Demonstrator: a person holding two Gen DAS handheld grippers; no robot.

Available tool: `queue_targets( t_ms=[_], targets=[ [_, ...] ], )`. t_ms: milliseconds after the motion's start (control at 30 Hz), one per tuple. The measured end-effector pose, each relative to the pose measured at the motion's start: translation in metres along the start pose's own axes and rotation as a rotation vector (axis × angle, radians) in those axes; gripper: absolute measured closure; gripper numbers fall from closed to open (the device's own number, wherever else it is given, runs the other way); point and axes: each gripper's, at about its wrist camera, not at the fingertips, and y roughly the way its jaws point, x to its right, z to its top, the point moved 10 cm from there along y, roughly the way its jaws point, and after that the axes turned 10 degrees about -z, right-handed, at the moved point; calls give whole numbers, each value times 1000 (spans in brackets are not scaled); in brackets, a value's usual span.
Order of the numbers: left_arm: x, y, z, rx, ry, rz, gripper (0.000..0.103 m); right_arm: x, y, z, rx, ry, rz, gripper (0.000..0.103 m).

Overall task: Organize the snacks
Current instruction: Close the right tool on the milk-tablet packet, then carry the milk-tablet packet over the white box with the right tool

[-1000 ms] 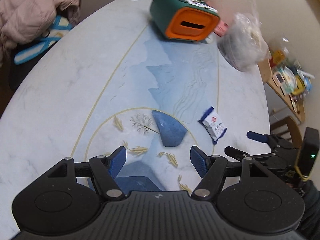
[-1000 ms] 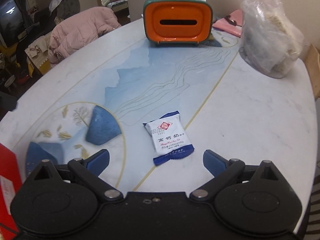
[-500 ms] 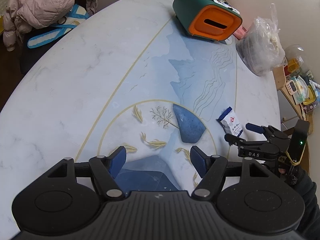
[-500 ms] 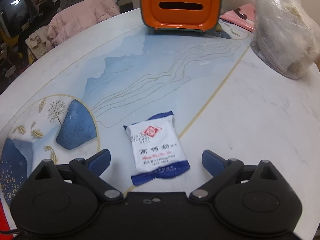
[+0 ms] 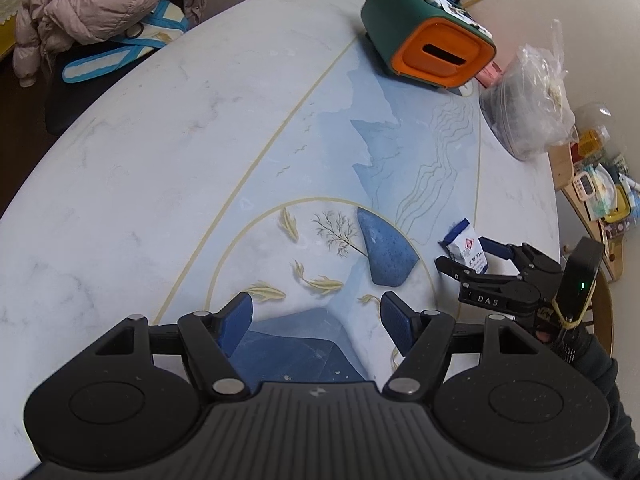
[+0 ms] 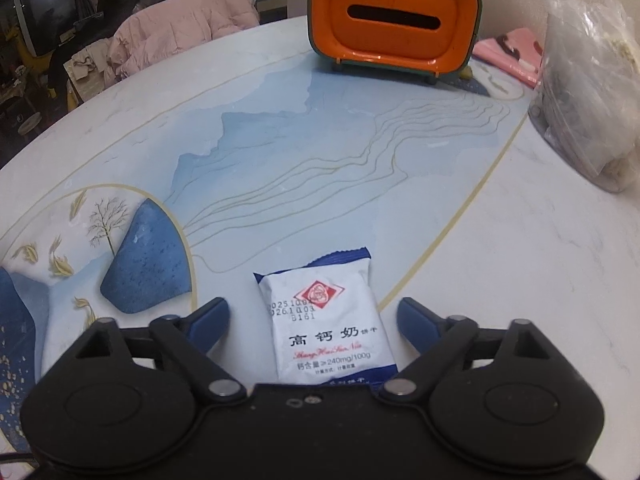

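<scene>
A white snack packet with blue ends and a red emblem (image 6: 326,320) lies flat on the round marble table (image 6: 500,260). My right gripper (image 6: 314,320) is open, its fingers on either side of the packet, not touching it. In the left wrist view the packet (image 5: 464,245) lies between the right gripper's (image 5: 466,254) blue tips. My left gripper (image 5: 316,318) is open and empty, above the table's blue painted pattern.
A green and orange tissue box (image 6: 392,16) stands at the far side, also in the left wrist view (image 5: 428,36). A clear plastic bag of food (image 6: 592,92) sits at the right. A pink cloth (image 6: 508,52) lies behind. A pink jacket (image 5: 100,4) hangs on a chair.
My right gripper has moved forward until the packet lies between its open fingers. My left gripper has drawn back and up, showing more of the table.
</scene>
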Motion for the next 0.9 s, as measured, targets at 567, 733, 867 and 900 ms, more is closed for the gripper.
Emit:
queue_targets(
  t_ms=[567, 733, 867, 900],
  targets=[
    [17, -25, -11, 34, 74, -44, 33, -9, -53, -22, 8, 188, -25, 56],
    [23, -45, -18, 44, 109, -81, 33, -18, -100, -26, 14, 253, 12, 56],
    [25, -63, -26, 48, 153, -97, 33, -34, -140, -25, 35, 280, 28, 56],
    [25, -67, -28, 46, 163, -101, 33, -39, -150, -26, 39, 288, 28, 56]
  ],
)
